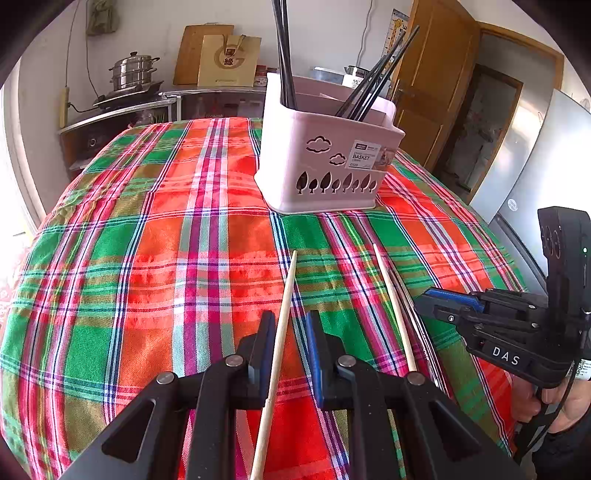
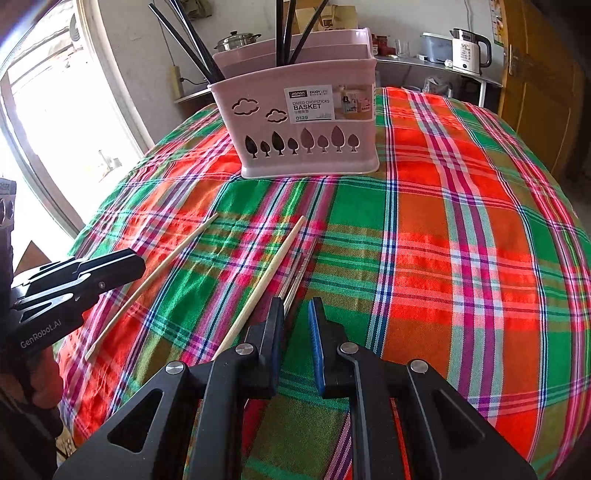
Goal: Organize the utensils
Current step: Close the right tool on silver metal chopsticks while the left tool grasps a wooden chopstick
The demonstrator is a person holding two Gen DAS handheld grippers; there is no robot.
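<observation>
1. Both pairs of jaws stand slightly apart, gripping nothing.
2. Between the fingers of the left gripper lies a wooden chopstick flat on the plaid tablecloth, untouched by the pads.
3. Just past the right gripper lie a second wooden chopstick and thin metal chopsticks beside it.
4. Further back stands the pink basket, with black chopsticks upright inside.

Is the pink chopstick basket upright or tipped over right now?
Upright. The pink basket stands flat on its base on the plaid tablecloth, open top upward, with black chopsticks standing inside it.
</observation>
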